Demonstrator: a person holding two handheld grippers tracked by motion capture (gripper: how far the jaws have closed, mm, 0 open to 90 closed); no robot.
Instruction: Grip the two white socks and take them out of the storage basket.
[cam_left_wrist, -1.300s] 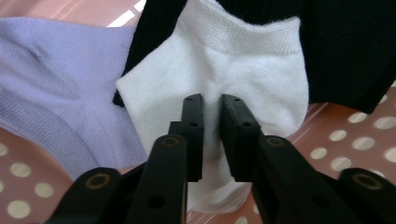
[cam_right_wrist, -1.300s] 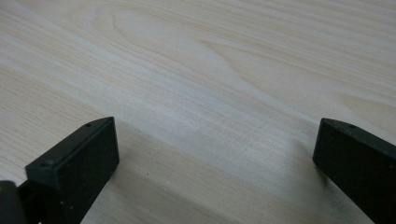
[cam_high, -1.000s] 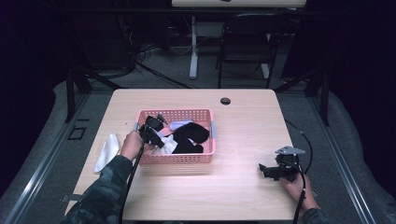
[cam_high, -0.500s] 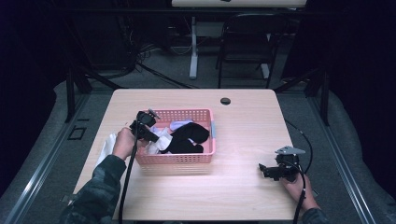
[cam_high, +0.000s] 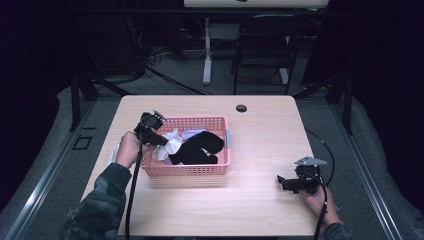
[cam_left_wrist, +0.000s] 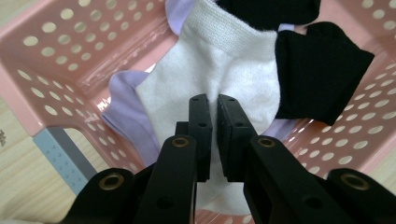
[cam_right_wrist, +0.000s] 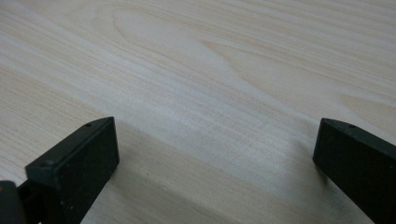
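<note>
A pink perforated basket (cam_high: 190, 170) stands left of the table's middle, holding black socks (cam_high: 200, 147), a white sock (cam_high: 170, 145) and lilac cloth (cam_high: 192, 133). My left gripper (cam_high: 159, 140) is over the basket's left end, shut on the white sock (cam_left_wrist: 219, 70), whose fabric is pinched between the jaws of the left gripper (cam_left_wrist: 214, 100). Behind it lie a black sock (cam_left_wrist: 317, 70) and lilac cloth (cam_left_wrist: 130, 107). My right gripper (cam_high: 282, 182) rests low at the table's front right. It is the right gripper (cam_right_wrist: 219, 140) standing open over bare wood.
A small dark disc (cam_high: 241, 108) sits near the table's far edge. A white cloth (cam_high: 112, 152) lies on the table left of the basket, partly under the left hand. A chair and desk legs stand beyond the table.
My left gripper has drawn back toward the basket's left rim and risen a little, bringing the white sock with it. The right gripper has stayed where it was.
</note>
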